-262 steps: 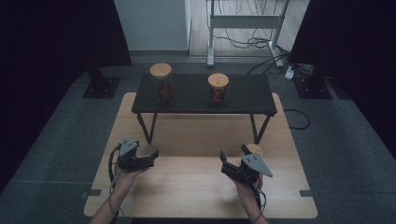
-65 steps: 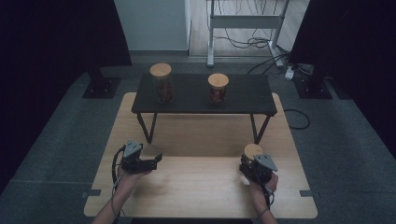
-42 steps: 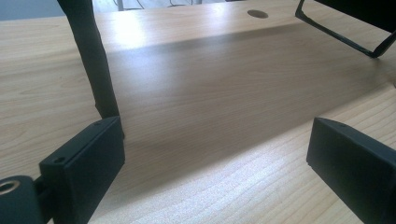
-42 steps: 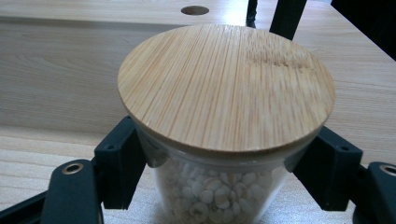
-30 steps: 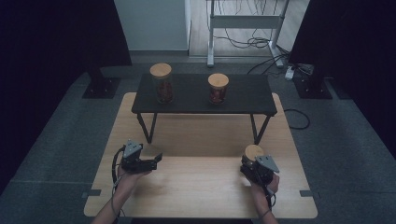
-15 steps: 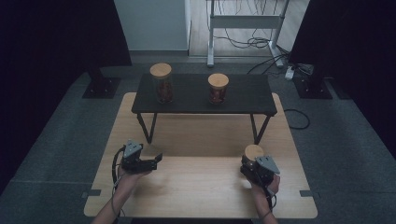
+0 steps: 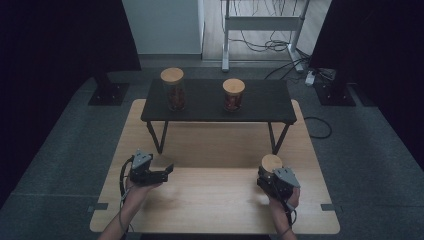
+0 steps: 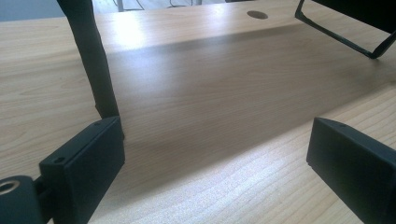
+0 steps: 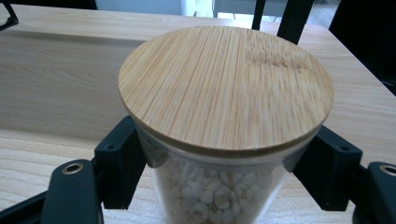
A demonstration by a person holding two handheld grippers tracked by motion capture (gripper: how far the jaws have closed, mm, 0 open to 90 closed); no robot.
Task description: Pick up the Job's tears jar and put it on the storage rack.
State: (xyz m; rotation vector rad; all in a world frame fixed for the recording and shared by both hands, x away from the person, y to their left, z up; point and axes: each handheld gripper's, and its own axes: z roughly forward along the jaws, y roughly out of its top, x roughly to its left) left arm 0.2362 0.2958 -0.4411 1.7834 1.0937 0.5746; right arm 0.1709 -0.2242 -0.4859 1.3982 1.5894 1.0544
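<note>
A glass jar (image 7: 271,162) with a round bamboo lid, filled with pale grains (image 9: 210,196), stands on the wooden table (image 7: 215,200) at the near right. My right gripper (image 7: 270,173) is shut on the jar (image 9: 224,93), one black jaw pressed on each side of the glass just under the lid. My left gripper (image 7: 169,169) rests low on the table at the near left, open, with nothing but bare wood between its jaws (image 8: 215,163). Its left jaw sits close to a black table leg (image 8: 95,60).
A low black table (image 7: 260,102) stands across the far half of the wooden table. It carries a taller jar (image 7: 172,90) at the left and a shorter jar (image 7: 233,94) at the middle. Its legs (image 7: 155,137) reach down toward both grippers.
Since the earliest frame my right gripper has moved forward to the jar and closed around it. Over the last second both grippers have stayed almost still.
</note>
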